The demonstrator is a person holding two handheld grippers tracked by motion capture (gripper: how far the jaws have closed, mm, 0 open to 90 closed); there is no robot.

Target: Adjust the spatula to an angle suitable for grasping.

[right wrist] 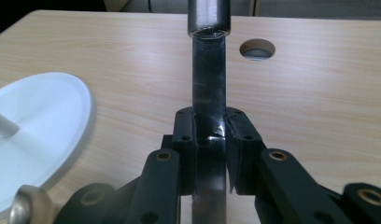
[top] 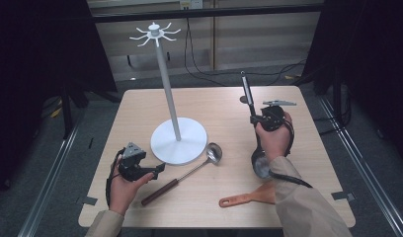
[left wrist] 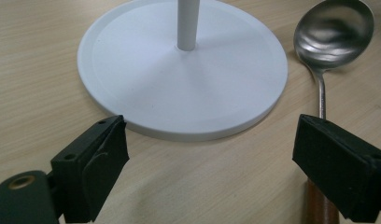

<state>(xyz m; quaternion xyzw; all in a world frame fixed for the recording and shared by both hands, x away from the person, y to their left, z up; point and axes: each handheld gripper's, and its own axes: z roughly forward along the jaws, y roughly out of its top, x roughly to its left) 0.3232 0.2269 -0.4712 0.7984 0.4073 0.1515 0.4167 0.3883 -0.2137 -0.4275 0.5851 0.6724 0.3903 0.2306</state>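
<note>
Pointing up-and-away, clamped utensil handle (top: 247, 94)

No readable text, labels, brands, numbers or signs on anything shown.

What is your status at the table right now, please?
Right hand-held gripper shut on black-handled utensil, lifted. Left hand-held gripper open near ladle. Hook stand between them; spatula lying flat.

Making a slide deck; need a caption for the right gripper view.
Right gripper clamps a black utensil handle above the wooden table.
</note>
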